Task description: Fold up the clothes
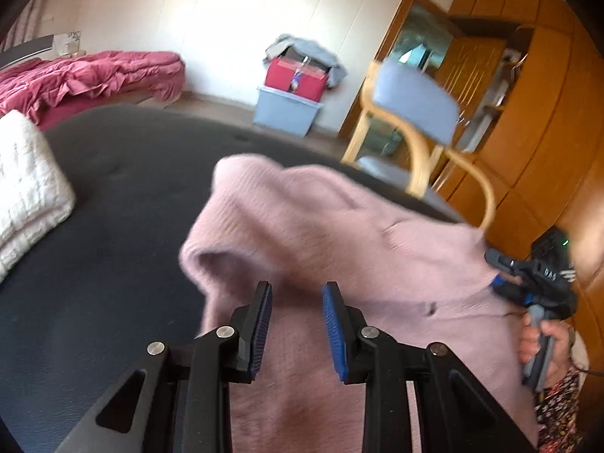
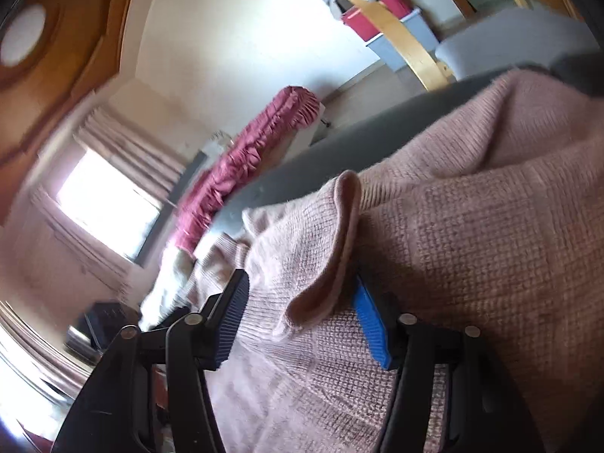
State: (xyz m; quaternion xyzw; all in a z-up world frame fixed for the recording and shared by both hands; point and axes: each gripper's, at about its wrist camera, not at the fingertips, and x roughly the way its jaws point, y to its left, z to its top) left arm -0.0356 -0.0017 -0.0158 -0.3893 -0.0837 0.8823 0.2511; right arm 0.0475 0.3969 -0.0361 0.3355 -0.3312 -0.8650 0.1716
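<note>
The pink knitted sweater [image 1: 339, 234] lies rumpled on the dark grey mattress [image 1: 113, 196], its near part running down toward the person, and both grippers are right over it. The left gripper [image 1: 296, 324] hangs above the knit with its jaws parted, blue pads well clear of each other, nothing pinched between them. Over on the right, the right gripper [image 2: 302, 313] is tucked in at the garment's edge; a rolled lip of the knit stands up between its jaws, but the pads look apart from it, so the jaws read as open, not clamped. From the left wrist view that gripper shows at the sweater's far right edge, the person's hand [image 1: 543, 343] wrapped round its handle.

The step looks like taking a fresh hold for the next fold. To do it well, each gripper wants one clean edge, not a bunched handful: the right should close on that upstanding lip near its end, the left should drop to the hem on its own side. Then lift evenly so the fuzzy knit does not stretch or drag. A folded white quilt [image 1: 26, 185] sits well off to the left, a grey chair [image 1: 411, 102] beyond the bed edge; neither is in the way.
</note>
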